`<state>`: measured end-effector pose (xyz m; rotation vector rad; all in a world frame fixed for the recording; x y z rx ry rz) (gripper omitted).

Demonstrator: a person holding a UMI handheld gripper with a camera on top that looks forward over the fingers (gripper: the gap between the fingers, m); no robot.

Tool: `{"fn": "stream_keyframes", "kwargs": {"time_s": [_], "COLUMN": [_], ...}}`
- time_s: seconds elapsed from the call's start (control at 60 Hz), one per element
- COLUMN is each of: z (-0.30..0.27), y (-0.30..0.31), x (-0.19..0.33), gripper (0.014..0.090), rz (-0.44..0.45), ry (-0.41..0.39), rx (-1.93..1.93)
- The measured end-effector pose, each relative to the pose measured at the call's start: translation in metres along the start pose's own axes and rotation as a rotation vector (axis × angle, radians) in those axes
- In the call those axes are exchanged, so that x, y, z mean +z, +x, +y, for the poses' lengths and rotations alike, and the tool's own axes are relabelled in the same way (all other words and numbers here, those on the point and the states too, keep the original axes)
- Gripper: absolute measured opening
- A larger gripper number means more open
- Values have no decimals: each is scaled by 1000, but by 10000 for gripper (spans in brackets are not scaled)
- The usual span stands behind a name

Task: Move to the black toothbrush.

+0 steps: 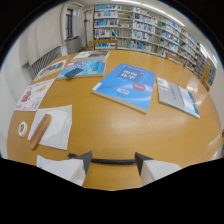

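Gripper view shows the black toothbrush (107, 161) lying flat on the wooden table (125, 130), a thin dark bar running crosswise right between the two fingertips, with its ends close to or touching each tip; whether they actually press on it I cannot tell. The gripper (111, 161) stands apart, its jaws spread wide, and nothing is clamped.

The main risk, as I judge it, is overshooting: the brush is so slim and low that a push forward or downward could nudge it, roll it or drive the tips into the tabletop. Closing from this pose would squeeze it end to end rather than across its handle, which could make it buckle or skid out sideways. White paper sheets (55, 125) lie just beside the left finger and could be caught or dragged by it, along with the brown stick-like object (40, 131) resting on them.

The gripper is held low and near level, pointing across the table, fingers just above or on the surface. Beyond lie a blue book (126, 85), an open booklet (177, 97) to its right, and bookshelves (150, 30) far behind.
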<state>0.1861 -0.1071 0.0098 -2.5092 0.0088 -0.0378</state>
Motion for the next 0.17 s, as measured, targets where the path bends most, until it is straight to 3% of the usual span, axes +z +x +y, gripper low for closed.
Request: {"fn": "stream_keyframes", "kwargs": {"time_s": [0.167], "z": [1], "y": [0], "x": [0], "gripper": [843], "rz": [2], "ry": [-3], "rx": [3]}}
